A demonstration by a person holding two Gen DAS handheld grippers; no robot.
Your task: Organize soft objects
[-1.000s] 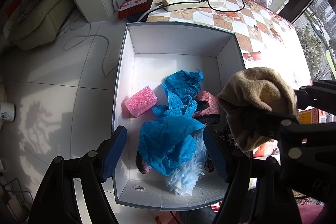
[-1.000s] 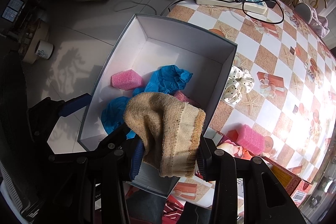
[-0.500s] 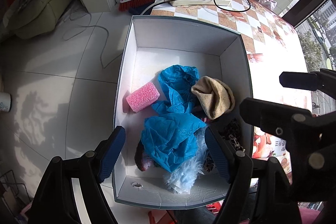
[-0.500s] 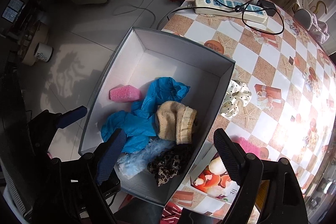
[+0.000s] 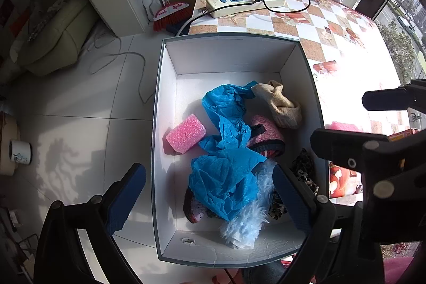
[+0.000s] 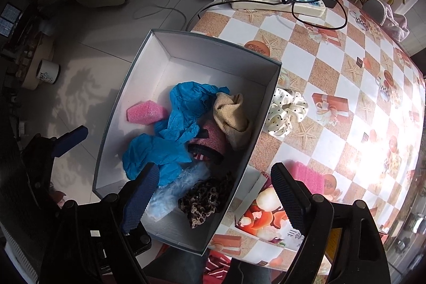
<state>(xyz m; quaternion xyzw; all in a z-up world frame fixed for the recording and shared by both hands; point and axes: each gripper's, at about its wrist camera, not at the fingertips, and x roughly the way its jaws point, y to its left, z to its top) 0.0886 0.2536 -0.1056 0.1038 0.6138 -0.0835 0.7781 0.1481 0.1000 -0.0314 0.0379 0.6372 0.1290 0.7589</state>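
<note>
A white box point(image 5: 234, 55) point(image 6: 213, 65) holds a tan sock point(image 5: 279, 104) point(image 6: 231, 116), crumpled blue covers point(image 5: 226, 169) point(image 6: 183, 108), a pink sponge point(image 5: 186, 133) point(image 6: 146, 112), a pink-black sock point(image 5: 263, 133), pale blue fluff point(image 5: 247, 220) and a leopard scrunchie point(image 6: 205, 200). My left gripper point(image 5: 210, 198) is open and empty above the box's near end. My right gripper point(image 6: 213, 196) is open and empty over the box's near right rim. A white dotted scrunchie point(image 6: 287, 111) and a second pink sponge point(image 6: 308, 175) point(image 5: 343, 127) lie on the table.
The checkered tablecloth table point(image 6: 346, 65) carries a power strip with black cable point(image 6: 277, 0) point(image 5: 245, 1) at the far end and printed cartons point(image 6: 263, 214) near the box. A broom point(image 5: 170, 12), a mug point(image 5: 20, 152) and a cushion point(image 5: 53, 36) are on the floor left.
My right gripper opened and let go of the tan sock, which dropped into the box beside the blue covers. The right gripper then drew back and to the right.
</note>
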